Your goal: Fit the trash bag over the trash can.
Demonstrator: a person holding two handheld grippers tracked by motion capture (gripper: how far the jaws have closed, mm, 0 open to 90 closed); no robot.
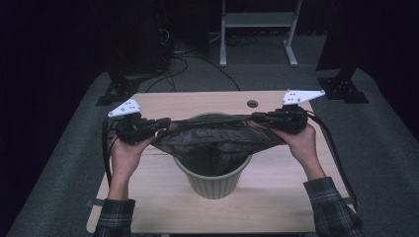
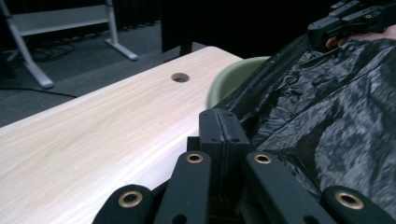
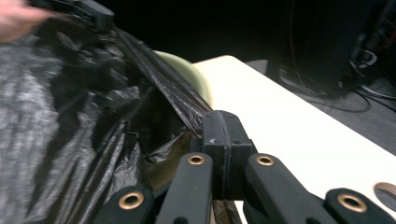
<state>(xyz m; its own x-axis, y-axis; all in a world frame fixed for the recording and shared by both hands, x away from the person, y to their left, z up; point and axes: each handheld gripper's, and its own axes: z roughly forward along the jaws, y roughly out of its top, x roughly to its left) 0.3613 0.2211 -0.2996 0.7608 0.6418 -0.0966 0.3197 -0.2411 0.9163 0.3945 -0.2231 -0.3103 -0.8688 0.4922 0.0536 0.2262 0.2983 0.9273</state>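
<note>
A pale green ribbed bin (image 1: 213,183) stands in the middle of the wooden table (image 1: 163,207). A black plastic bag (image 1: 213,138) is stretched across its mouth and sags into it. My left gripper (image 1: 166,122) is shut on the bag's left edge, and my right gripper (image 1: 257,117) is shut on its right edge. In the left gripper view the jaws (image 2: 223,122) are pressed together on the crinkled bag (image 2: 327,112), with the bin's rim (image 2: 229,77) beyond. In the right gripper view the closed jaws (image 3: 223,125) pinch the bag (image 3: 60,121) beside the bin's rim (image 3: 189,70).
A round cable hole (image 1: 252,103) sits in the table's far side. A white metal frame (image 1: 257,22) and dark stands with cables (image 1: 173,64) are on the grey carpet behind the table.
</note>
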